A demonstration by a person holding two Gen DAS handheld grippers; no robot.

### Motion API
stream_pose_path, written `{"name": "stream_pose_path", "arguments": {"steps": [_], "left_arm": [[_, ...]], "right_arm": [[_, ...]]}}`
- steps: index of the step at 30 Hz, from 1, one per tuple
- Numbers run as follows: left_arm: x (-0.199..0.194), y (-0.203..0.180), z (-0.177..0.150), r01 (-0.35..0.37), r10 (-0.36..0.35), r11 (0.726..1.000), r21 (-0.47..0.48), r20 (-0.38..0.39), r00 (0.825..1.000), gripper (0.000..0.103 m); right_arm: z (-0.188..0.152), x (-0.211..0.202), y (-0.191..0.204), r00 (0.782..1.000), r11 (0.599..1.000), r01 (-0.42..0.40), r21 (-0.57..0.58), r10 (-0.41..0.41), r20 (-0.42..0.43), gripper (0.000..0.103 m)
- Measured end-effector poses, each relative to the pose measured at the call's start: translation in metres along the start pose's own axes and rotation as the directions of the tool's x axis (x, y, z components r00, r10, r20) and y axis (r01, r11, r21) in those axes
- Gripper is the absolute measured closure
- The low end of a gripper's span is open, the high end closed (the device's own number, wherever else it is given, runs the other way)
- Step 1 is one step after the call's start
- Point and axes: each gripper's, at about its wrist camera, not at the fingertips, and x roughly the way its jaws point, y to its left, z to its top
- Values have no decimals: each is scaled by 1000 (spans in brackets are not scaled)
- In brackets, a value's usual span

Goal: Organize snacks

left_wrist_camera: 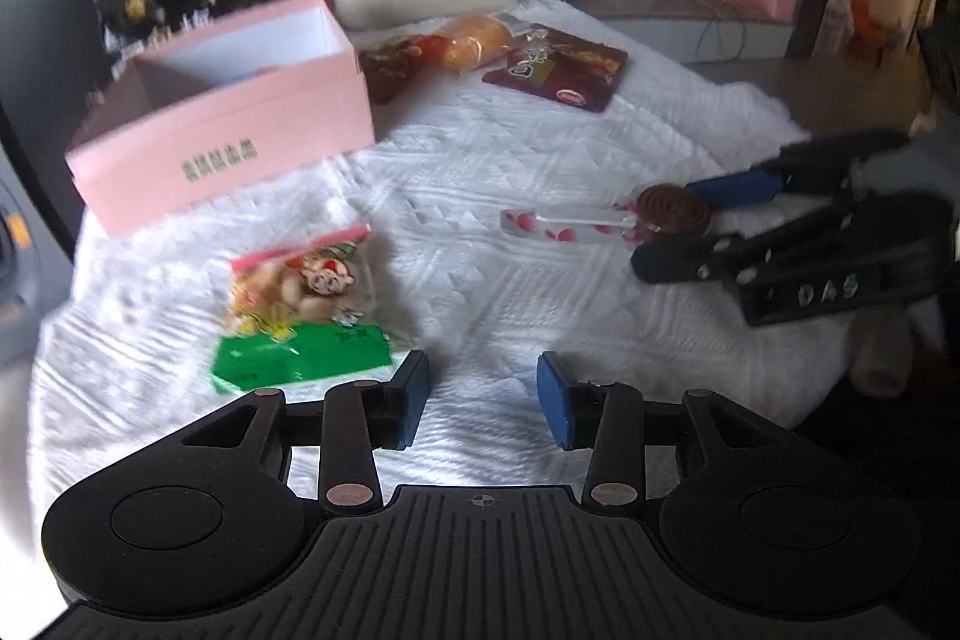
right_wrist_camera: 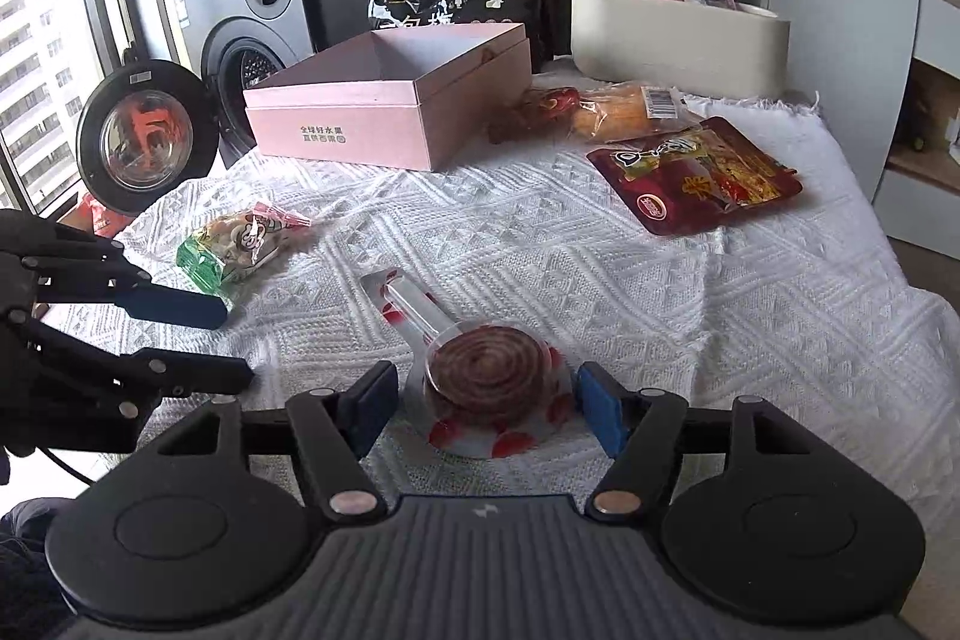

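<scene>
A spiral lollipop (right_wrist_camera: 489, 370) in a clear, red-spotted wrapper lies flat on the white cloth. A green and red snack bag (right_wrist_camera: 240, 244) lies to its left. A dark red packet (right_wrist_camera: 696, 175) and an orange bread pack (right_wrist_camera: 624, 106) lie beside the open pink box (right_wrist_camera: 390, 118).

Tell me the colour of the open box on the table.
Pale pink outside, white inside; the box shows best in the right wrist view.
</scene>
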Motion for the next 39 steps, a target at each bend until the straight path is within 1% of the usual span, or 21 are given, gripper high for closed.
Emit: {"name": "stream_pose_path", "arguments": {"steps": [1,4,5,6,7,8,9,10,11,12,13,14,17,20,22,23,25,30,34,36,39], "left_arm": [[-1,0,0,18,-18,1000,-12,0,1000,52],[-5,2,3,60,-60,998,-8,1,998,51],[-12,1,5,69,-69,998,1,25,997,51],[-19,0,7,63,-64,998,5,66,996,51],[-24,-1,10,32,-33,999,8,105,994,50],[-27,-1,13,-16,14,1000,10,130,991,50],[-26,0,15,-86,84,996,13,145,986,50],[-22,3,16,-158,154,987,14,147,977,50],[-16,7,17,-236,233,972,5,134,963,51],[-9,13,17,-292,291,956,-9,119,949,52],[-2,19,17,-322,323,946,-23,100,941,52],[4,26,17,-324,326,945,-46,80,942,51],[9,35,17,-273,283,956,-110,81,956,50],[13,35,20,-238,246,965,-113,66,967,43],[18,36,19,-209,217,970,-121,53,975,33],[23,38,17,-203,208,972,-122,35,977,33],[26,40,15,-202,209,970,-133,47,977,29],[23,43,14,-191,200,970,-148,43,979,29],[24,45,14,-183,192,971,-154,41,981,29],[24,45,14,-176,185,972,-155,45,982,30],[23,44,10,-176,188,972,-155,66,980,30]], "right_arm": [[0,0,0,1000,1000,0,0,0,2,36],[-2,0,0,1000,1000,1,0,-1,8,36],[-2,0,0,1000,1000,2,-2,-2,10,36],[-3,-1,0,1000,1000,3,-3,-3,13,36],[-3,-1,1,1000,1000,4,-5,-4,17,36],[-4,-1,1,1000,1000,5,-6,-5,20,36],[-4,-1,1,1000,1000,7,-6,-7,22,36],[-4,-1,1,1000,1000,8,-6,-8,24,35],[-4,-1,1,1000,1000,9,-7,-9,26,35],[-5,-1,1,1000,1000,9,-7,-9,29,35],[-6,-1,1,999,1000,7,-7,-7,32,35],[-6,-1,1,999,1000,5,-6,-5,35,35],[-8,-2,0,999,1000,0,-7,0,43,35],[-9,-2,0,999,1000,0,-7,0,47,35],[-9,-2,1,999,1000,1,-10,-1,48,34],[-9,-2,1,999,1000,2,-12,-1,48,34],[-9,-2,2,999,1000,2,-13,-2,49,34],[-7,-2,2,999,999,5,-34,-4,42,33],[-3,-2,6,998,996,38,-81,-34,53,33],[-2,-2,6,997,995,47,-92,-42,59,33],[-1,0,4,998,995,38,-93,-34,51,34]]}}
